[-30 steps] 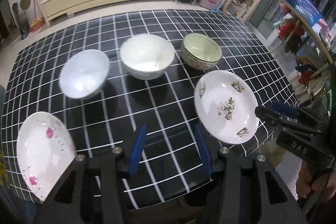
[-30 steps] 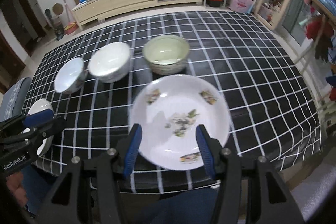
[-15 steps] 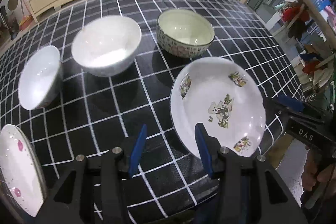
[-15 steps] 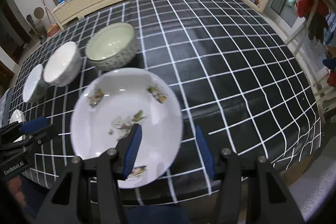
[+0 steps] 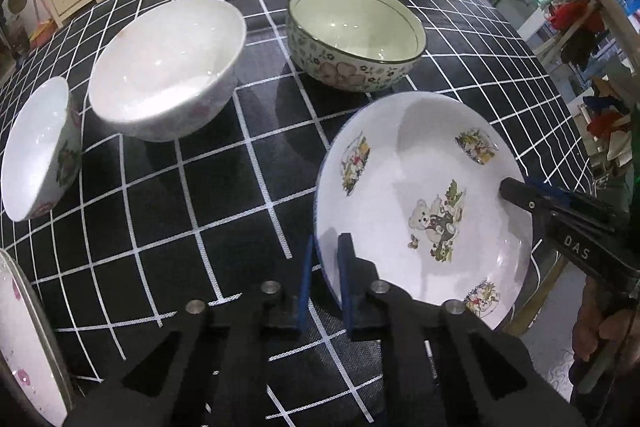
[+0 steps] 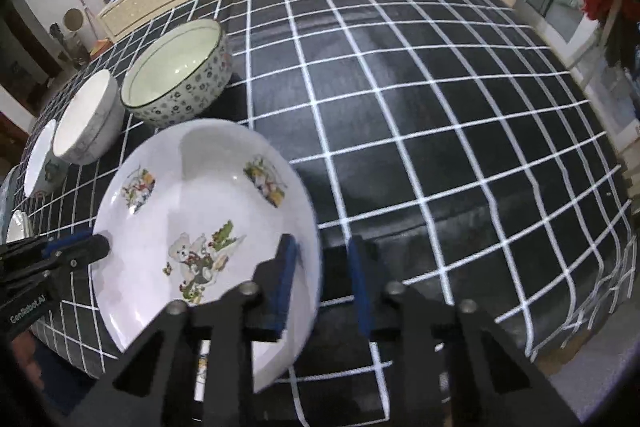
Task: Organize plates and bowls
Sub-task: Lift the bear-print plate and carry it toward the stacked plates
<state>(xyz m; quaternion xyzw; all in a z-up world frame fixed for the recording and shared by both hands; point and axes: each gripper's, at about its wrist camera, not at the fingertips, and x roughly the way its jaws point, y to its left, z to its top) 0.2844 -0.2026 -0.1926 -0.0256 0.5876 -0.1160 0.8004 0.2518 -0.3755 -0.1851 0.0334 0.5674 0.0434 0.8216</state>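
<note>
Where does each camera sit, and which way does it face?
Left wrist: on the left gripper, looking steeply down across the checked tablecloth at three bowls and the bear plate. Its own fingers show with the plate rim between them, plus the right gripper and a hand.
Right wrist: on the right gripper, looking down at the plate's opposite edge. Its fingers straddle the rim, and the left gripper shows.
Shared: plate, bowls and both grippers, whose jaws have just been closing.

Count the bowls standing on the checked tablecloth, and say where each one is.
3, in a row behind the teddy-bear plate: a small white bowl at the left end, a larger white bowl in the middle, and a flower-patterned bowl at the right. None seems hidden.
</note>
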